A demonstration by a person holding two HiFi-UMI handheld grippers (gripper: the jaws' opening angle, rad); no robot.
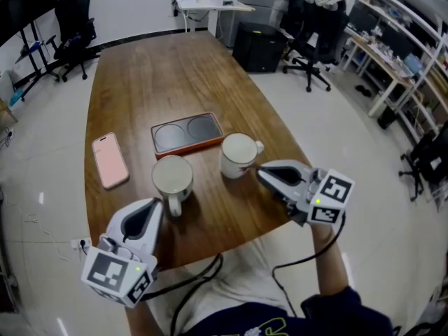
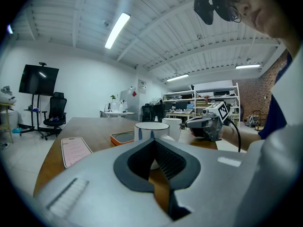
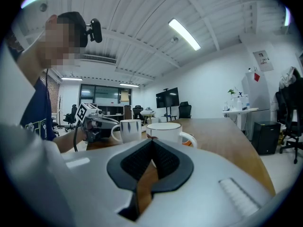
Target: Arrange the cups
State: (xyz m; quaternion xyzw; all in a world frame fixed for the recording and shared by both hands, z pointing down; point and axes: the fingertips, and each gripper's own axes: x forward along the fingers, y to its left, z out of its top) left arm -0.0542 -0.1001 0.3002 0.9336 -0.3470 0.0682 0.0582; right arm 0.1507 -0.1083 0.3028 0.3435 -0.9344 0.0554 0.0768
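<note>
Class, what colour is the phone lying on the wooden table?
Pink. The phone shows best in the head view.

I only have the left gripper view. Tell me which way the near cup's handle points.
Observer: The near cup has its handle pointing back toward the person, beside the left gripper.
Operator: Describe the tray.
Observer: The tray has two round hollows, both empty.
Operator: Report the right gripper.
Observer: The right gripper is shut, empty, beside the far cup.

tray on table | phone — L of it | L cup, R cup before it
</note>
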